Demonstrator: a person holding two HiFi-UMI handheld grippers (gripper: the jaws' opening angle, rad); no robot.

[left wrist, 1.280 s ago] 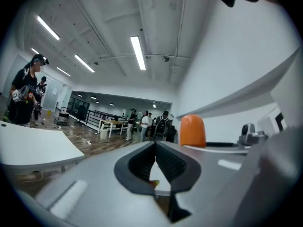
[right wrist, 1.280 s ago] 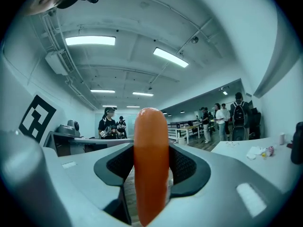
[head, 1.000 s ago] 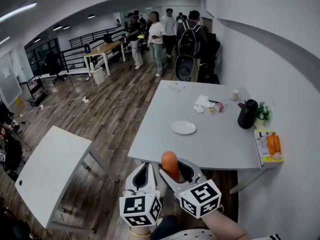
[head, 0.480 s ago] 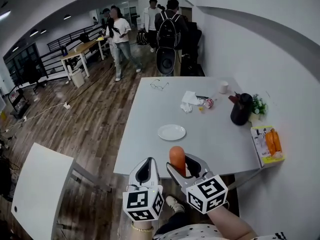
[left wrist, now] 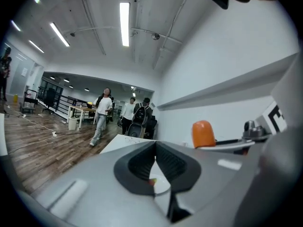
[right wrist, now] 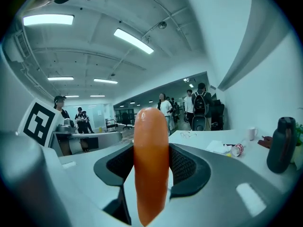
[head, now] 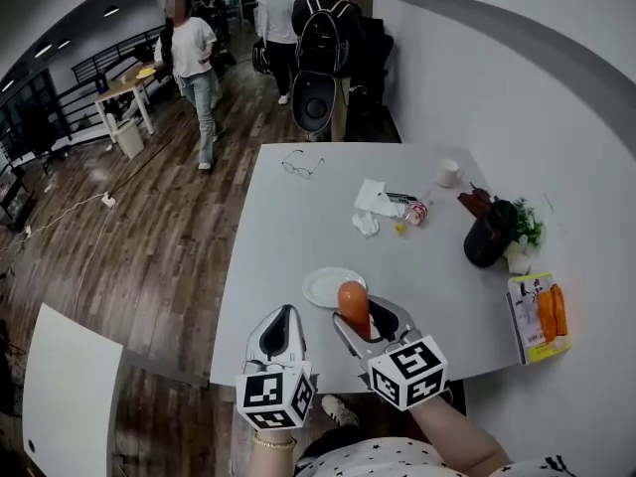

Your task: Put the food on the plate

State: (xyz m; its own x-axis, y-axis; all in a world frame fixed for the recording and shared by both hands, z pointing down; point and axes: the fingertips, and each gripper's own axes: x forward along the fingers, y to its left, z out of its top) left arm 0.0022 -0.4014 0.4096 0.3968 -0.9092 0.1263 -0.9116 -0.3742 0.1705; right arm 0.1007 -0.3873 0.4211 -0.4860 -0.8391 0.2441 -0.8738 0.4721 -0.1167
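An orange carrot (right wrist: 150,174) stands upright between the right gripper's (head: 370,318) pads, which press its sides. Only that gripper's view shows this grip clearly. The head view alone shows the white plate (head: 326,288) on the table (head: 288,227), just beyond the carrot. The left gripper (head: 281,326), jaws together, holds nothing.

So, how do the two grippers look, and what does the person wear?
The left gripper and the right gripper look alike: pale grey bodies tapering toward the tips, with black ribbed pads inside the jaws. Each carries a white cube printed with black square markers. No cables show. The person wears a white top with small dark dots.
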